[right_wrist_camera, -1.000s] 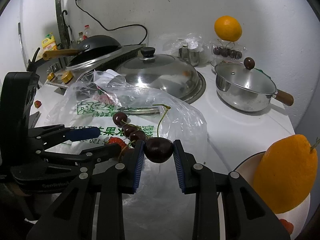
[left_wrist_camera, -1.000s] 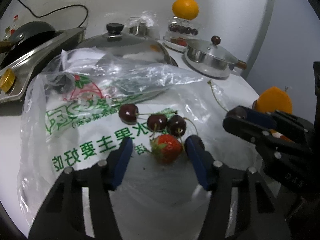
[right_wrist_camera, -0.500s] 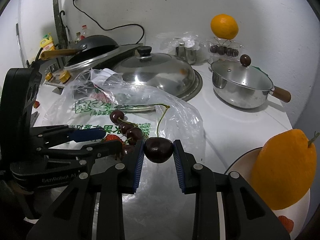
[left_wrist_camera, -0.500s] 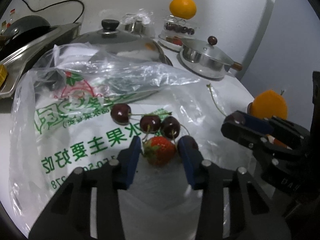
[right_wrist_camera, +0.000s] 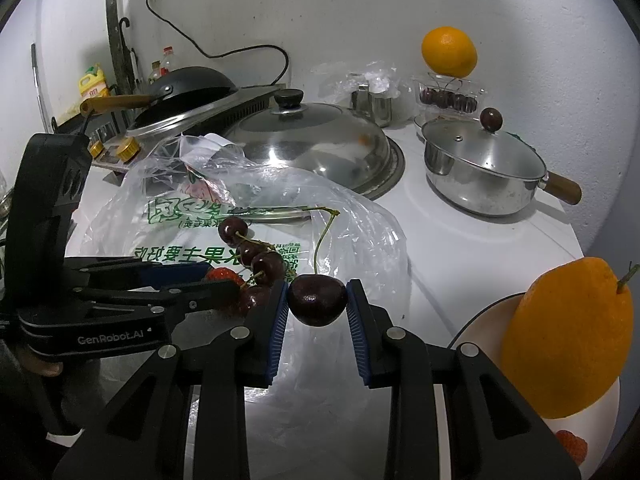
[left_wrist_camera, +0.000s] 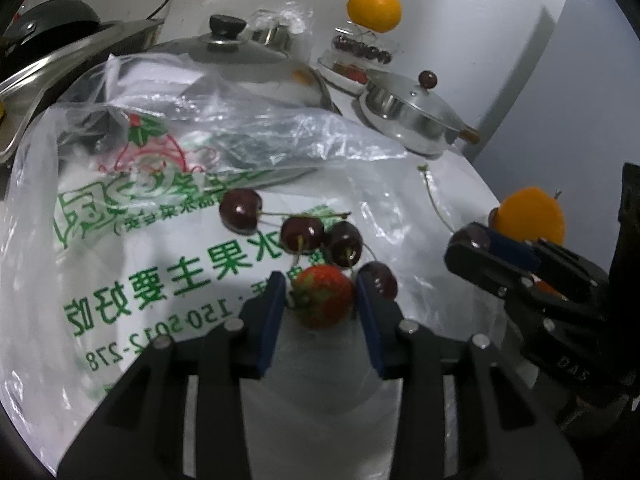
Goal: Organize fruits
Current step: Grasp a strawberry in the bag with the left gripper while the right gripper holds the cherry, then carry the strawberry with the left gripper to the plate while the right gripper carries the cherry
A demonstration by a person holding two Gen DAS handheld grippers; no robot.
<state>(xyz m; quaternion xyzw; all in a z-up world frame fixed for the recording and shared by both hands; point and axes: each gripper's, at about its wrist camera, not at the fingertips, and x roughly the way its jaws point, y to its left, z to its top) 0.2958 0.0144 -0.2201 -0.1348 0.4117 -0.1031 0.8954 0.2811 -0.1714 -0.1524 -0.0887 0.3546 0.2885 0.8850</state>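
Note:
A red strawberry (left_wrist_camera: 322,295) lies on a clear plastic bag (left_wrist_camera: 168,216) with green print. My left gripper (left_wrist_camera: 320,294) is closed on the strawberry, its blue pads touching both sides. Several dark cherries (left_wrist_camera: 302,234) with stems lie just beyond it. My right gripper (right_wrist_camera: 317,300) is shut on a dark cherry (right_wrist_camera: 317,300) with a long stem and holds it above the bag. An orange (right_wrist_camera: 568,338) and a strawberry (right_wrist_camera: 570,442) sit on a white plate (right_wrist_camera: 486,322) at the right.
A large steel lid (right_wrist_camera: 308,148) and a lidded steel pot (right_wrist_camera: 484,168) stand behind the bag. Another orange (right_wrist_camera: 449,51) rests on a clear box of cherries (right_wrist_camera: 448,98) at the back wall. A black wok (right_wrist_camera: 180,88) sits at the back left.
My left gripper has moved forward and closed its jaws from wide open onto the strawberry. My right gripper still holds its cherry, shifted slightly.

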